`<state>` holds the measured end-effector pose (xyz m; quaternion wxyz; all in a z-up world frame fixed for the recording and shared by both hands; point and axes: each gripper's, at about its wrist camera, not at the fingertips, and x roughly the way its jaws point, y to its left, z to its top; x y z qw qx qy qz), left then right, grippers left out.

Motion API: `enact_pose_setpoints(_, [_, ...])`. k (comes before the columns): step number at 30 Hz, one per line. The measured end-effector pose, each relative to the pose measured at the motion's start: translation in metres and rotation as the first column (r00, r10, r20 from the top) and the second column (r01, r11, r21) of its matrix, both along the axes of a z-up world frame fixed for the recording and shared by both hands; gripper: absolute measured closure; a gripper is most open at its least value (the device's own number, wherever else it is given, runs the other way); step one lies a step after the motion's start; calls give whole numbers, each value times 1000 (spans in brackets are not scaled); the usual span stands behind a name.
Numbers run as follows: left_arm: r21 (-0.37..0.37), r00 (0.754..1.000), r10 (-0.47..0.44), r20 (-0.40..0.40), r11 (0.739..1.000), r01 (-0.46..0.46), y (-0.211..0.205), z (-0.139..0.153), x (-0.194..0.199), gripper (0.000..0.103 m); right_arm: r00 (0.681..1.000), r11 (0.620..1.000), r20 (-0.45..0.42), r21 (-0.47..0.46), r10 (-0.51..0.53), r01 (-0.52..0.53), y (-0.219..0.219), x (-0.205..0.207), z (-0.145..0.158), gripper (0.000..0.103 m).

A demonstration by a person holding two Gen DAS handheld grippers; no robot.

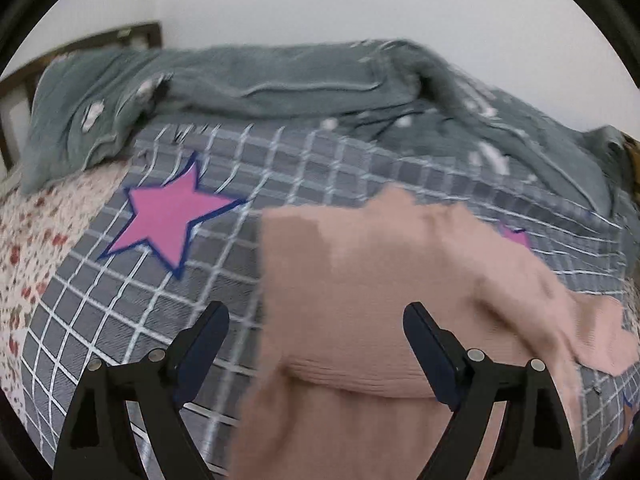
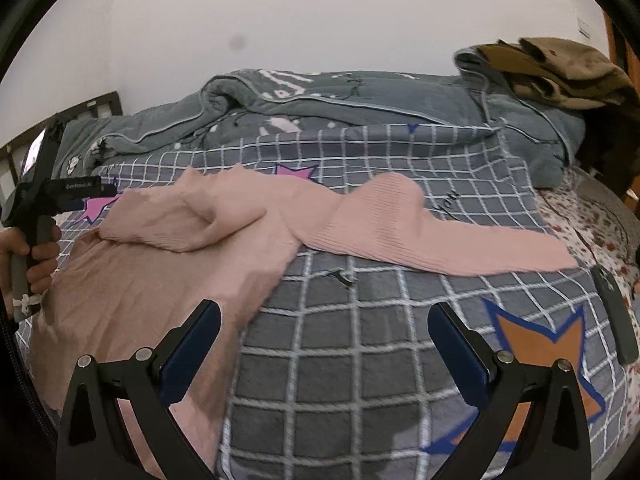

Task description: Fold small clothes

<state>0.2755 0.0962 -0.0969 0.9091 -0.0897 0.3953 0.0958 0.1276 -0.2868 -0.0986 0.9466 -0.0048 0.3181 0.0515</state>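
A pink ribbed knit garment (image 2: 224, 240) lies spread on the grey grid-checked bedsheet with star prints (image 2: 360, 360), one sleeve (image 2: 440, 236) trailing toward three o'clock in the right wrist view, probably laid out flat for folding. The left gripper (image 1: 316, 320) has its claw wide apart, nothing pinched, hovering over the garment's near edge. The right gripper (image 2: 324, 320) is likewise spread and empty, above bare sheet. A crumpled grey quilt (image 2: 340, 96) sits pushed back at twelve o'clock, leaving working room.
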Motion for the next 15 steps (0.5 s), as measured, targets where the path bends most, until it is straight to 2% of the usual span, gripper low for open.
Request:
enact_pose_setpoints(5, [-13,998,44,-40,999,-44,26,-19,17,19,999,998,-10,-28,51,-51,27,25,1,2])
enact_pose_setpoints(8, [-37,997,43,-58,998,-45,36,-29,30,28,997,996,-12,-48,77,-77,46,46,4,6])
enact_pose_setpoints(9, [-56,997,32,-70,998,-36,37,-33,36,34,996,995,-10,-50,86,-86,53,53,6,6])
enact_pose_setpoints(11, [-82,996,0,-90,997,-7,35,-40,45,54,995,993,-5,-54,105,-105,67,69,8,7])
enact_pose_setpoints(12, [-87,995,-23,-100,996,14,33,-44,49,88,993,992,-2,-56,117,-117,76,79,10,7])
enact_pose_setpoints(13, [-65,993,-47,-105,997,40,29,-46,53,88,992,991,-2,-57,123,-123,82,85,11,7])
enact_pose_setpoints(15, [-22,998,-22,-63,1000,21,33,-42,51,89,991,989,-5,-63,137,-137,96,100,11,7])
